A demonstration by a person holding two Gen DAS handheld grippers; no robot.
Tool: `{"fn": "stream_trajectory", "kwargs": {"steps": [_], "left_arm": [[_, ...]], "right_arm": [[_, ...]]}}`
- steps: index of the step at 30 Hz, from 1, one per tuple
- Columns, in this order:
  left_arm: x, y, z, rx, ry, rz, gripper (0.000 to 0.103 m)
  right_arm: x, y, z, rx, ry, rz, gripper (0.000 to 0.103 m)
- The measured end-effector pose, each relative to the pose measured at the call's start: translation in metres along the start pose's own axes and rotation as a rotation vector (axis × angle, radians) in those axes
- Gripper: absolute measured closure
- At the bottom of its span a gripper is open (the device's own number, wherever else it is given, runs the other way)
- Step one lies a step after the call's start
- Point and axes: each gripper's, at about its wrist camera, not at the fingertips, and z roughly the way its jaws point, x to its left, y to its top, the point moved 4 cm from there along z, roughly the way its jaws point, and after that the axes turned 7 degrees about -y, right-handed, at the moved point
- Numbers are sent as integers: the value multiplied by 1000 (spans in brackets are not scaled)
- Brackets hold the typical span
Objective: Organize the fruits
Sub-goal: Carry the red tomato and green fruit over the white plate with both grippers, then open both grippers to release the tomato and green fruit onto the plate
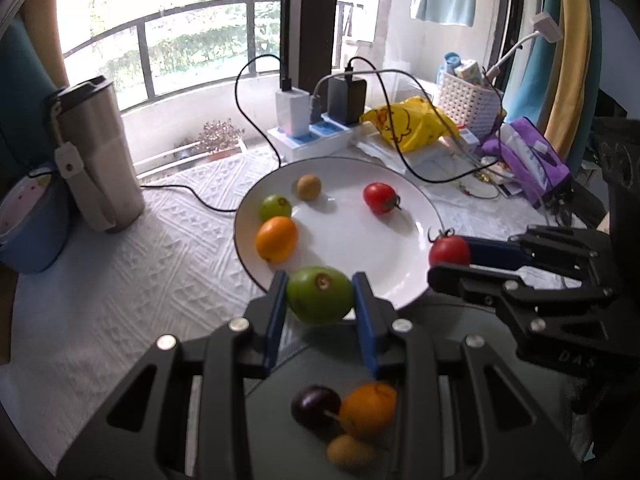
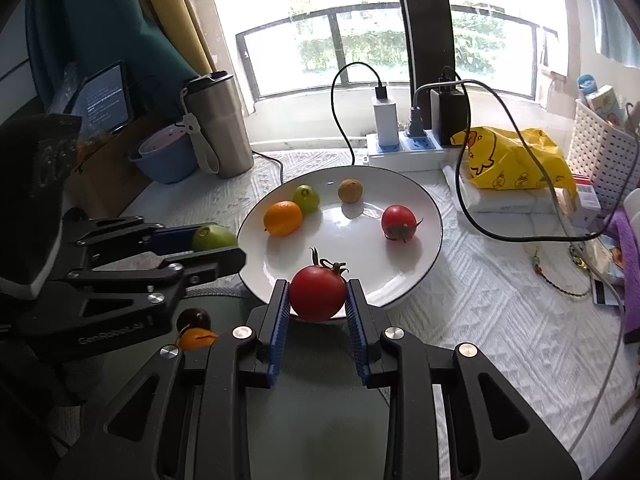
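From the left wrist, the left gripper (image 1: 320, 294) is clamped on a green fruit (image 1: 319, 295), its blue pads pressing both sides, just over the white plate's (image 1: 400, 280) rim at its 6 o'clock. On the plate lie a tomato (image 1: 381, 198) at 1 o'clock, a brown fruit (image 1: 309, 187) at 11, a small green fruit (image 1: 275, 207) at 10 and an orange fruit (image 1: 277, 239) at 9, those two touching. The right gripper (image 1: 450, 258) grips a second tomato (image 1: 449, 250) at the plate's 4 o'clock edge. Below, on a dark dish (image 1: 460, 420), sit a purple fruit (image 1: 315, 404), an orange one (image 1: 368, 409) and a yellowish one (image 1: 349, 450).

From the right wrist, the right gripper (image 2: 318, 298) is closed on its tomato (image 2: 318, 293) over the plate's (image 2: 400, 280) 6 o'clock rim. The left gripper (image 2: 216, 246) holds the green fruit (image 2: 212, 237) at 9 o'clock, just off the plate.
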Motion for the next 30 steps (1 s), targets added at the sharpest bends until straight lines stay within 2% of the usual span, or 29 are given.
{"fn": "stream_trajectory", "kwargs": {"steps": [16,30], "left_arm": [[13,2,31,48,-38,-31,70],[12,4,17,19,-43,-44,69]], "right_arm": [[5,-1,27,39,35,-11,73],[7,1,33,55,11,1,73]]}}
